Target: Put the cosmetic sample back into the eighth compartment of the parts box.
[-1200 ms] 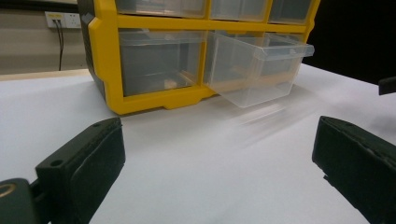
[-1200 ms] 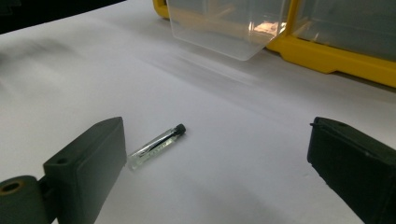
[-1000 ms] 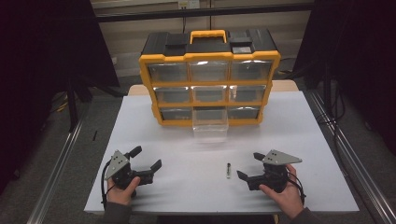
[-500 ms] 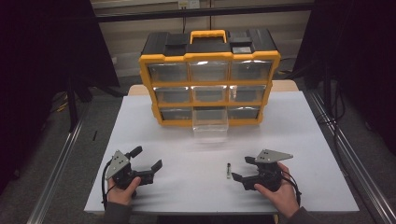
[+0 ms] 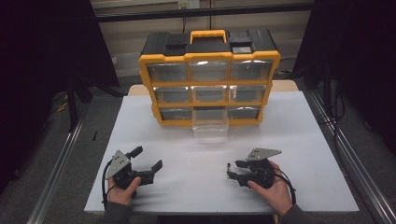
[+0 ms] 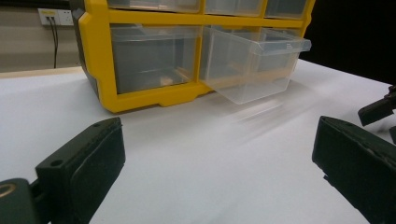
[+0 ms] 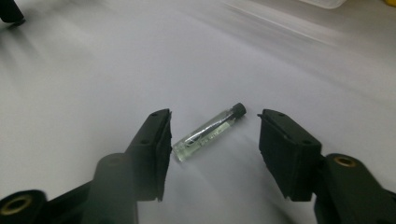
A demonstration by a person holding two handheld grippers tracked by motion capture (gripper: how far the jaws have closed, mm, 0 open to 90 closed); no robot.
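- The right gripper [image 5: 232, 171], held in the person's right hand [image 5: 273, 189] at the near right of the white table [image 5: 299, 140], has its jaws spread, one to either side of a small glass vial [image 7: 208, 131].
- In the right gripper view [image 7: 212, 135] the vial lies flat on the table between the two black jaws, slanted, with its dark cap pointing up and to the right and its clear end close against the inner face of the left-hand jaw; whether it touches that jaw cannot be told.
- The other jaw stands just clear of the capped end, so nothing is pinched.
- From the high view the vial [image 5: 228, 168] is a thin dark sliver at the tips of the right gripper.
- The left gripper [image 5: 148, 158] rests on the table at the near left, held by the left hand [image 5: 122, 190], its jaws wide apart with bare table between them.
- The left gripper view [image 6: 217, 154] shows the same wide gap between its two jaws.
- A yellow and black organizer [image 5: 209, 77] with three rows of clear drawers stands at the far middle of the table, its handle on top.
- Its bottom middle drawer [image 5: 210, 125] is pulled out toward the person; in the left gripper view this drawer [image 6: 254, 65] juts forward and tilts slightly down.
- The two grippers are well apart from each other and from the organizer.
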